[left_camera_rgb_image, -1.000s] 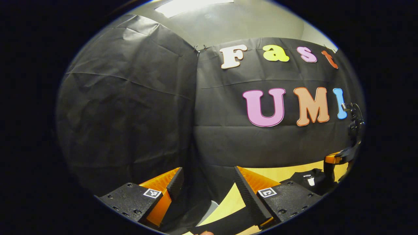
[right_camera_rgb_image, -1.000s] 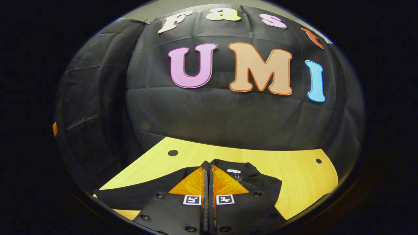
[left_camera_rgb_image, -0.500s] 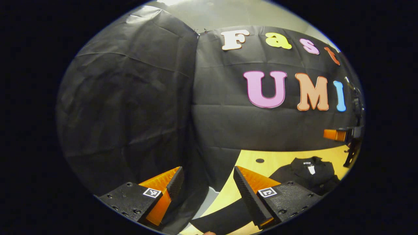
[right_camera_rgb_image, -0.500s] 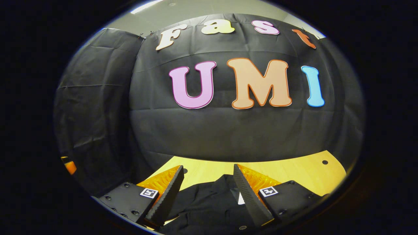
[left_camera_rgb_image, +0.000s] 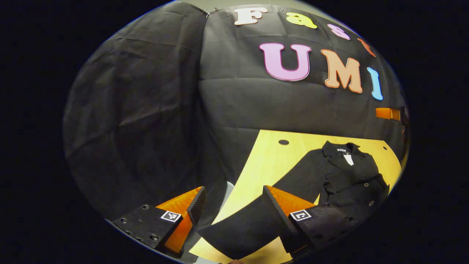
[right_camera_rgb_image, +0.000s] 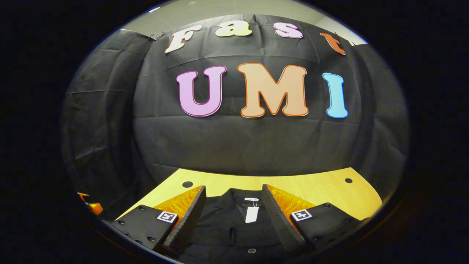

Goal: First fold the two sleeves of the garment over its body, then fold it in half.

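Observation:
A black buttoned garment (left_camera_rgb_image: 348, 179) lies flat on the yellow wooden table (left_camera_rgb_image: 271, 161), its collar and white tag toward the wall. One long sleeve (left_camera_rgb_image: 253, 223) stretches across the table toward my left gripper (left_camera_rgb_image: 232, 192), which hovers open over the cuff end with nothing between its fingers. The other sleeve seems to lie folded over the body. In the right gripper view, my right gripper (right_camera_rgb_image: 233, 190) is open above the garment's collar (right_camera_rgb_image: 238, 212), and the white tag (right_camera_rgb_image: 251, 213) shows between its fingers. That gripper (left_camera_rgb_image: 389, 113) also shows far right in the left gripper view.
The black cloth wall closes the table's far side and left side. Small dark holes (right_camera_rgb_image: 187, 184) (right_camera_rgb_image: 348, 180) mark the table's far corners. Bare wood (right_camera_rgb_image: 322, 190) lies beyond and to the right of the collar. Part of the other gripper (right_camera_rgb_image: 89, 205) shows low on the left.
My right gripper, shut over the garment a second ago, has opened and now stands above the collar. The left gripper view has tipped down, bringing the table and outstretched sleeve into sight.

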